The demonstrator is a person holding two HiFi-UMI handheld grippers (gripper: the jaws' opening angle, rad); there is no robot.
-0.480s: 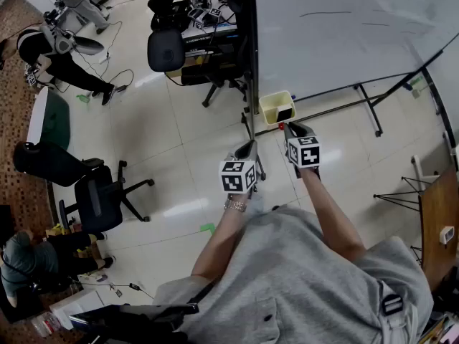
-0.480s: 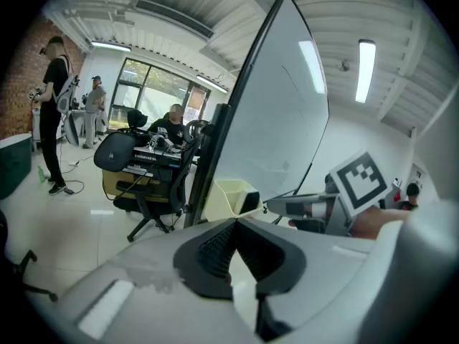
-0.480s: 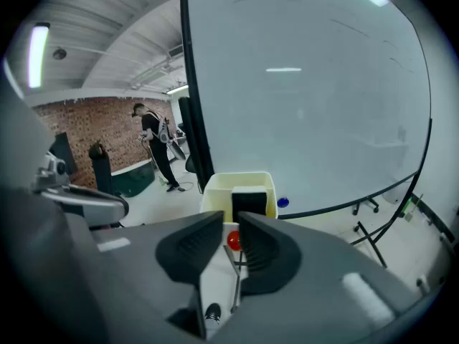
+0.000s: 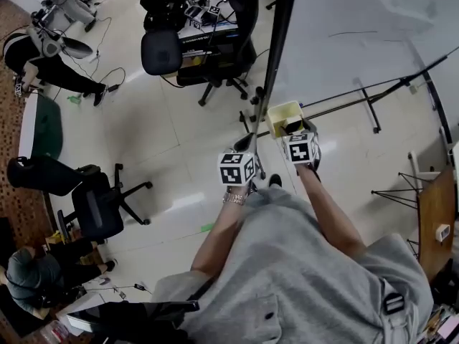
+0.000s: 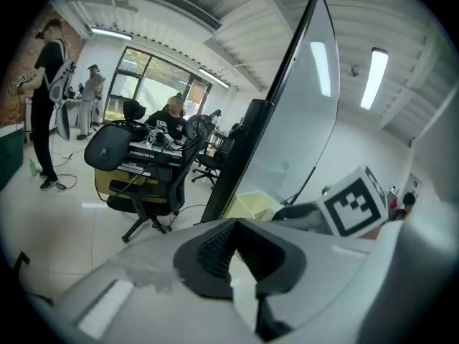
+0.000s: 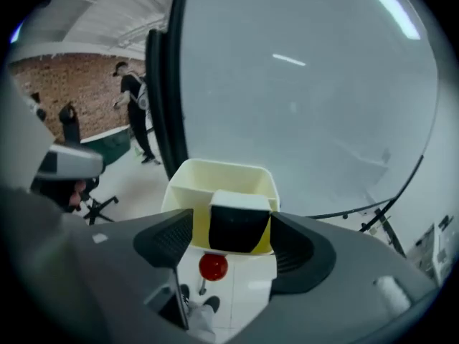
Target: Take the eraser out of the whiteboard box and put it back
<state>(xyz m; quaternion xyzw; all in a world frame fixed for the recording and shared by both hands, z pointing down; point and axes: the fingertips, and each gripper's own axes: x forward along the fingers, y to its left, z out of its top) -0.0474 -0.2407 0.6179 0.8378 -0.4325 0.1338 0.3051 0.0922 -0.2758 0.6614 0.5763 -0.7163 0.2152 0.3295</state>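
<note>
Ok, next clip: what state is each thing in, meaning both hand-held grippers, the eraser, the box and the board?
Left hand-held gripper: shut, empty, off to the side of the box.
Right hand-held gripper: open, jaws either side of the eraser, not closed on it.
Eraser: standing in the box, not lifted.
Whiteboard box: open-topped, holding the eraser.
Whiteboard: upright, nearly blank.

Bright overhead lighting, fisheye-warped edges
</note>
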